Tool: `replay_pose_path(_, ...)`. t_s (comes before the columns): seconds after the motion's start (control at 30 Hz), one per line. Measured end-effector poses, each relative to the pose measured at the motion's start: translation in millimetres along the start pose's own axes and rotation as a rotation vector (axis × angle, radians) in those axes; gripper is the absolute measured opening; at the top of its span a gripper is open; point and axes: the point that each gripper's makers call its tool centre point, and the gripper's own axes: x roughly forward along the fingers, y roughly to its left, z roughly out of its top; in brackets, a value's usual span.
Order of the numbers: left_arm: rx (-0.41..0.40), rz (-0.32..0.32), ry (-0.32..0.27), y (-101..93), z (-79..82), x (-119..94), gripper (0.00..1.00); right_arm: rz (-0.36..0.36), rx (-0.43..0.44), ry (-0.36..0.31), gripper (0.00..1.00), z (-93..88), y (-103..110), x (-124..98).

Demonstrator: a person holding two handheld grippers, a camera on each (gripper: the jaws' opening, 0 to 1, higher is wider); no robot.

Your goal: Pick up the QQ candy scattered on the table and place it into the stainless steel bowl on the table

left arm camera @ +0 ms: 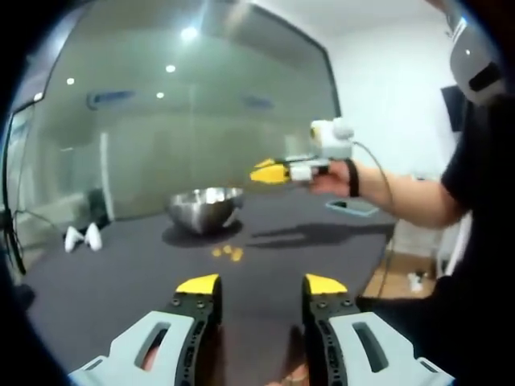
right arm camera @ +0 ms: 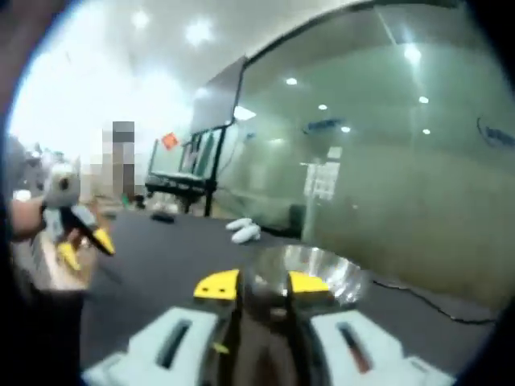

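Where table (left arm camera: 121, 281) meets bowl (left arm camera: 206, 207): small orange-yellow candies (left arm camera: 228, 252).

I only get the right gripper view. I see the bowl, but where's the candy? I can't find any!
Observer: In the left gripper view, a few yellow candies lie on the table, just outside the bowl.
Operator: Is the other tool holding one?
Observer: No. The left tool has its jaws apart with nothing between them.
Operator: Is there other stuff on the table?
Observer: Yes, a phone lies flat near the table's edge, below the hand that holds the right tool.
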Motion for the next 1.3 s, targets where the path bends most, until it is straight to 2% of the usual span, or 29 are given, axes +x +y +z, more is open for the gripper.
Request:
replay_pose_path(0.07, 0.001, -0.007, -0.002, -1.4, 0.5, 0, 0.41, 0.054, 0.042, -0.012, 0.22, -6.1, 16, -10)
replay_pose_path(0.2, -0.002, -0.017, -0.005, -3.7, 1.3, 2, 0.41, 0.086, 0.053, 0.016, 0.22, -26.1, 27, -28)
replay_pose_path(0.3, 0.007, -0.019, 0.0, -4.4, 1.0, 3, 0.41, 0.09, 0.128, -0.011, 0.22, -28.1, 30, -35)
replay_pose_path(0.5, 0.01, -0.029, -0.001, -9.1, 4.1, 7, 0.41, 0.105, 0.109, 0.041, 0.21, -44.1, 38, -37)
replay_pose_path(0.57, 0.014, -0.034, -0.001, -10.7, 5.6, 8, 0.41, 0.124, 0.11, 0.084, 0.2, -55.7, 43, -32)
replay_pose_path(0.63, 0.02, -0.037, -0.004, -12.2, 7.8, 9, 0.41, 0.147, 0.074, 0.123, 0.19, -65.8, 50, -25)
replay_pose_path(0.77, 0.011, -0.04, -0.017, -13.5, 10.6, 8, 0.41, 0.201, 0.033, 0.171, 0.19, -76.2, 61, -6)
replay_pose_path(0.87, 0.009, -0.038, -0.015, -13.2, 9.1, 8, 0.41, 0.2, 0.027, 0.189, 0.16, -81.0, 59, 12)
replay_pose_path(1.03, 0.001, -0.026, -0.024, -11.6, 8.7, 3, 0.41, 0.238, 0.054, 0.204, 0.16, -85.7, 62, 34)
replay_pose_path(1.13, -0.002, -0.017, -0.02, -8.6, 6.4, -2, 0.41, 0.221, 0.005, 0.275, 0.16, -102.3, 56, 45)
replay_pose_path(1.17, -0.007, -0.014, -0.021, -6.9, 6.2, -4, 0.41, 0.232, 0.033, 0.245, 0.15, -98.1, 58, 49)
replay_pose_path(1.2, -0.009, -0.012, -0.021, -5.9, 6.2, -5, 0.41, 0.243, 0.068, 0.252, 0.15, -98.4, 60, 50)
replay_pose_path(1.3, -0.015, 0.009, -0.026, 1.3, 6.8, -11, 0.41, 0.245, 0.056, 0.255, 0.15, -97.9, 59, 56)
